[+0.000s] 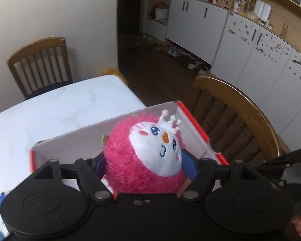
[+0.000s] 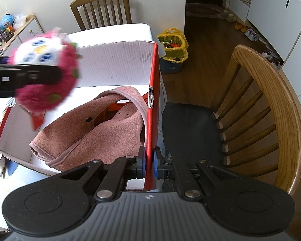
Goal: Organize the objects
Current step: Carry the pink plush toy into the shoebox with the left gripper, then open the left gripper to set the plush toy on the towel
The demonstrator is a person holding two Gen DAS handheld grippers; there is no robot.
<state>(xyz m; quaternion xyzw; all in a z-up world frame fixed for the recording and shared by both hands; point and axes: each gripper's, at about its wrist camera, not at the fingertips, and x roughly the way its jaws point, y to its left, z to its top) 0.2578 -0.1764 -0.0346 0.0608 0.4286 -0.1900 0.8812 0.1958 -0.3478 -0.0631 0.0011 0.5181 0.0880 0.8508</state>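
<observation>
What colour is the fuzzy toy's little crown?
White, with pale pinkish tips. The crown sits atop the pink plush toy; it shows best in the left wrist view.

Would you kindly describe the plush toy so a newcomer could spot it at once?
Find the white marble table, then the open red-edged cardboard box on it. Held over the box in the left gripper is the plush toy: a round, shaggy pink ball with a white face and tiny crown, unlike the flat pink fleece inside.

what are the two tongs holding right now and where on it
Left tongs squeeze the pink plush toy by the two sides of its round body, above the box. Right tongs pinch the red cardboard box by the top edge of its side wall.
</observation>
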